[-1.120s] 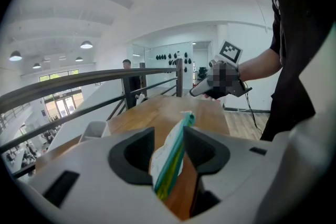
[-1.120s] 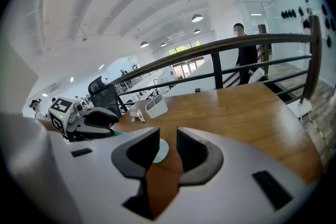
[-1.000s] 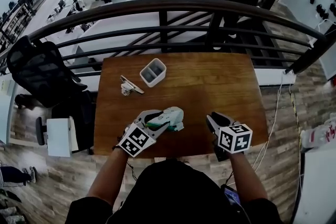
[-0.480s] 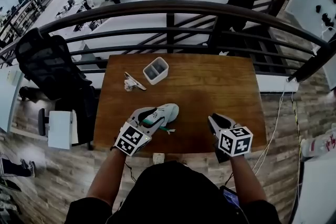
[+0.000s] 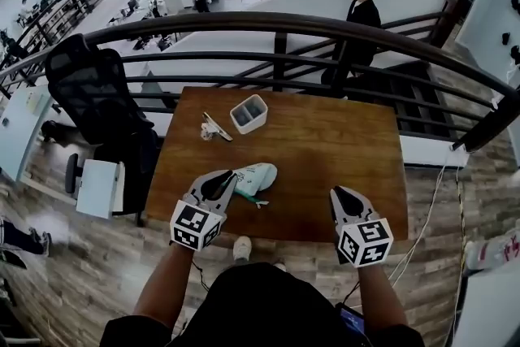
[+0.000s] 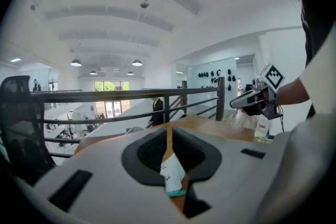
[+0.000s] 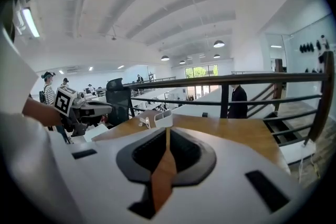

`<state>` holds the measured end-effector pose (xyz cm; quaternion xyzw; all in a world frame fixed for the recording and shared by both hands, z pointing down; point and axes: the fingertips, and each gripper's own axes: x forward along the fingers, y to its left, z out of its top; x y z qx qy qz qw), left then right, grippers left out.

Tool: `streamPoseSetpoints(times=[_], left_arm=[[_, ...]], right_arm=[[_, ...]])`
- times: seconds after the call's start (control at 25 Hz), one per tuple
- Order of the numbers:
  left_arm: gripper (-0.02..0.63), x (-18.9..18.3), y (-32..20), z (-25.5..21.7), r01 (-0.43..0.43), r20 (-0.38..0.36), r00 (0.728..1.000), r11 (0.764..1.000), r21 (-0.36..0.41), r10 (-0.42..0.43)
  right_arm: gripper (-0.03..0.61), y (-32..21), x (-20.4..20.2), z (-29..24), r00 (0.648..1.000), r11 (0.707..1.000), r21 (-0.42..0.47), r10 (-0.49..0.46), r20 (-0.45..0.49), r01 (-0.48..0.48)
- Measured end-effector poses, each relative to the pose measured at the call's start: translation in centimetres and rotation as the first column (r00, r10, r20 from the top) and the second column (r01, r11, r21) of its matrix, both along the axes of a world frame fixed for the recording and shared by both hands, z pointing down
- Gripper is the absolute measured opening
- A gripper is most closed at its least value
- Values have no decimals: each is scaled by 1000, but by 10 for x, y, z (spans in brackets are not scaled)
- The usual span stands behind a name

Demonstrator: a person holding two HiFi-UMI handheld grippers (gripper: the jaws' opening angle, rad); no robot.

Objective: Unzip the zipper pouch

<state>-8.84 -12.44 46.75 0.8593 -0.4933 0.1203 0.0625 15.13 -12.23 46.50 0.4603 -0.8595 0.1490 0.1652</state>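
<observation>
**Zipper pouch on table; both grippers closed, nothing held**

Item 1. Left gripper (image 5: 232,176): the jaws have just been closing and now stand almost together, with only a thin slit between them. Nothing is pinched between the pads. In the left gripper view, a white patch of pouch with a teal edge shows through the lower part of the slit.

Item 2. Right gripper (image 5: 336,192): the jaws have just been closing and are now nearly shut. Only bare table wood shows through the slit, and nothing is held.

Item 3. Zipper pouch (image 5: 260,175): white with green trim, lying on the wooden table (image 5: 325,134). It sits right at the left gripper's tips and extends away from them towards the right gripper. Whether the tips touch it cannot be told. It is well apart from the right gripper, which is off to its side.

Item 4. White two-compartment box (image 5: 249,114): upright, further out on the table beyond the left gripper's tips and past the pouch.

Item 5. Small white-and-metal clip-like piece (image 5: 214,127): just beside the box, on the side away from the right gripper.

Item 6. Dark railing (image 5: 284,22): runs beyond the far table edge, ahead of both grippers.
</observation>
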Motion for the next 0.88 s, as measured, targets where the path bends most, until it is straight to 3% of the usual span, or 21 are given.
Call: streamPoseSetpoints(times=[0.2, 0.36, 0.64, 0.88], left_arm=[[21, -6, 35, -21, 100, -74, 992, 995, 21, -98], [20, -12, 64, -44, 155, -73, 986, 985, 72, -150], [20, -53, 89, -66, 239, -100, 969, 959, 153, -225], [20, -93, 98, -68, 262, -163, 958, 952, 158, -237]], right_arm=[[-2, 16, 3, -17, 998, 996, 88, -32, 50, 28], [-5, 28, 7, -24, 996, 991, 133, -25, 91, 12], [-5, 44, 18, -29, 994, 981, 192, 22, 104, -42], [-6, 55, 18, -42, 992, 966, 237, 77, 97, -98]])
